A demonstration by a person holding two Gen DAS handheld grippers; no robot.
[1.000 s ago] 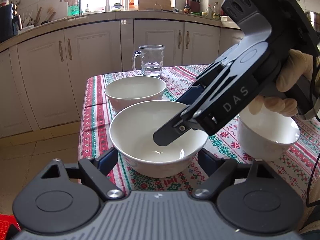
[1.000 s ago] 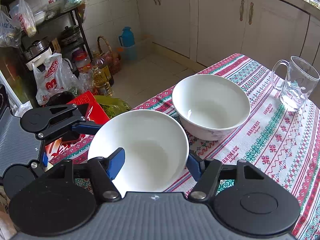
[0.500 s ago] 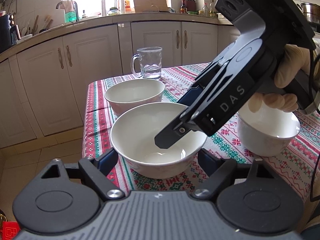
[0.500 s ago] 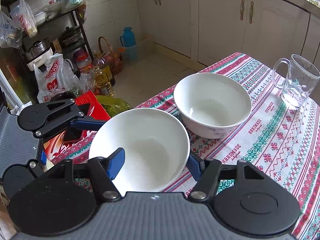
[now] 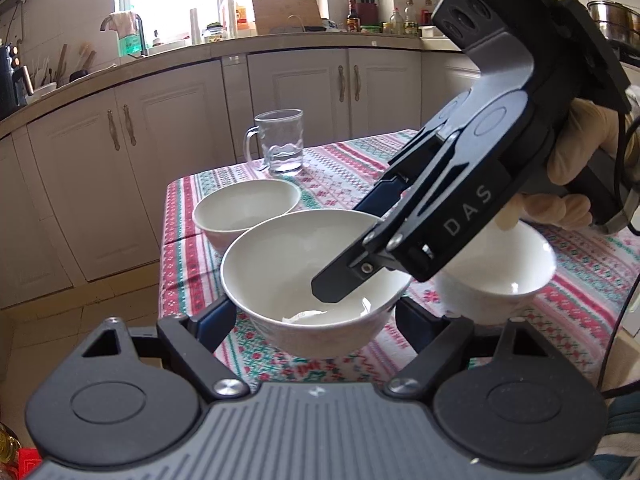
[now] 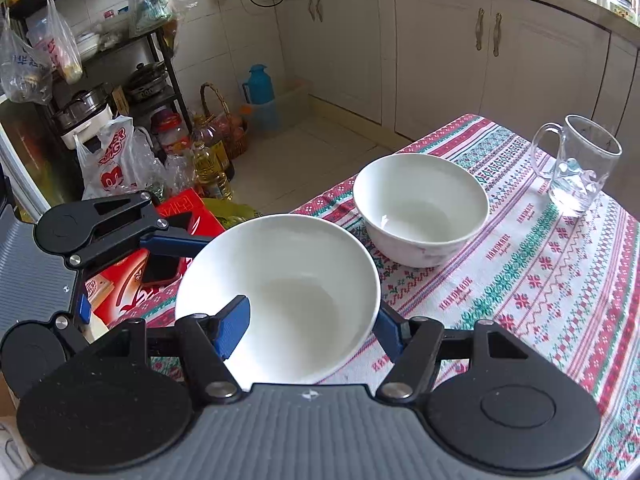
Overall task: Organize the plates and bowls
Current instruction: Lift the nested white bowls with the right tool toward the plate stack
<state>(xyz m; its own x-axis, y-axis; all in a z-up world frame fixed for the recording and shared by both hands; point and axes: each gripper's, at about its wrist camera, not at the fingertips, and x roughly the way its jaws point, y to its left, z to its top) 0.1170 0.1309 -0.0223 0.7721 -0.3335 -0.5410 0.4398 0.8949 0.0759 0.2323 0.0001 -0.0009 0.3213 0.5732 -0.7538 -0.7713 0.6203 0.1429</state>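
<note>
The right gripper (image 6: 312,322) pinched the near white bowl's (image 6: 280,292) rim; the bowl sat mouth-up, slightly tilted, beside a second bowl (image 6: 420,208). The left gripper (image 5: 310,316) straddled it, jaws wide.

We read "DAS" in pale capitals on the black side plate of the right gripper (image 5: 340,292), up the body behind its fingers. On the tablecloth (image 6: 540,280), ahead and to the right of the right gripper's fingers, the word "HANDMADE" repeats along the white stripes — a smaller line beneath each is too fine for us to read. To the left of those fingers, a white plastic bag (image 6: 116,160) carries large red lettering, creased and not legible. The red box (image 6: 132,280) shows only white stroke fragments.
</note>
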